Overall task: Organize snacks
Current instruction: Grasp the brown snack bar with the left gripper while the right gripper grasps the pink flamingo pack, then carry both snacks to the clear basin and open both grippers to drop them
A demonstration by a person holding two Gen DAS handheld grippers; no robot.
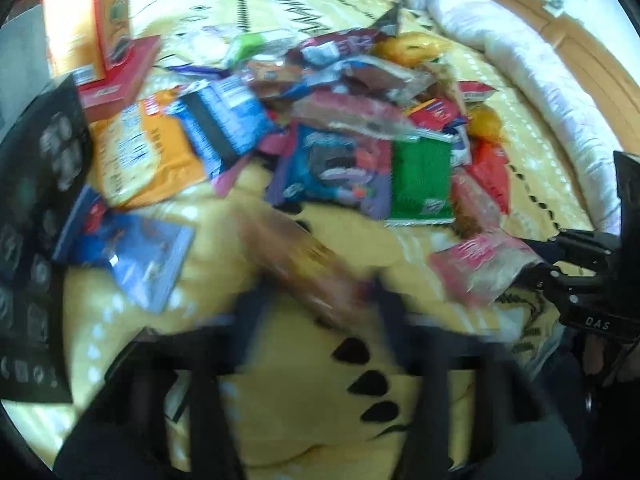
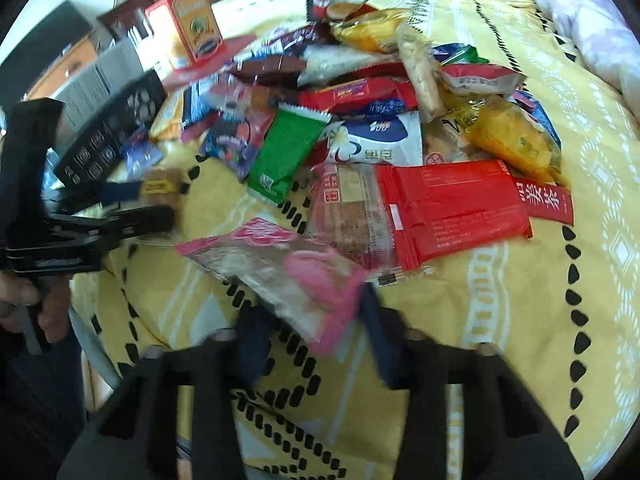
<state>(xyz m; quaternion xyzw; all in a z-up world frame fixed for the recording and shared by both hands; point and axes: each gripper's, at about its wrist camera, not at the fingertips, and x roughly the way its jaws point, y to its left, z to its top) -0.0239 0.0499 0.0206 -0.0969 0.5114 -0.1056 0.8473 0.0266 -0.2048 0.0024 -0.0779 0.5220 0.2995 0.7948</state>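
A pile of wrapped snacks (image 1: 352, 120) lies on a yellow patterned bedsheet (image 1: 280, 400). My left gripper (image 1: 320, 304) is blurred at the bottom of the left wrist view and is shut on a brown snack packet (image 1: 296, 264) with a yellow label. The right wrist view shows the same left gripper (image 2: 160, 204) and brown snack packet (image 2: 160, 188) at the left. My right gripper (image 2: 316, 328) is shut on the near end of a pink-and-clear snack packet (image 2: 280, 268). In the left wrist view this right gripper (image 1: 540, 268) and pink packet (image 1: 480, 268) are at the right.
A black perforated basket (image 1: 36, 216) stands at the left, with a blue packet (image 1: 136, 256) beside it. An orange carton (image 1: 114, 12) stands on a red box (image 1: 120, 76) behind it. A rolled white quilt (image 1: 520, 72) borders the far right. A red packet (image 2: 452, 208) lies near the pink one.
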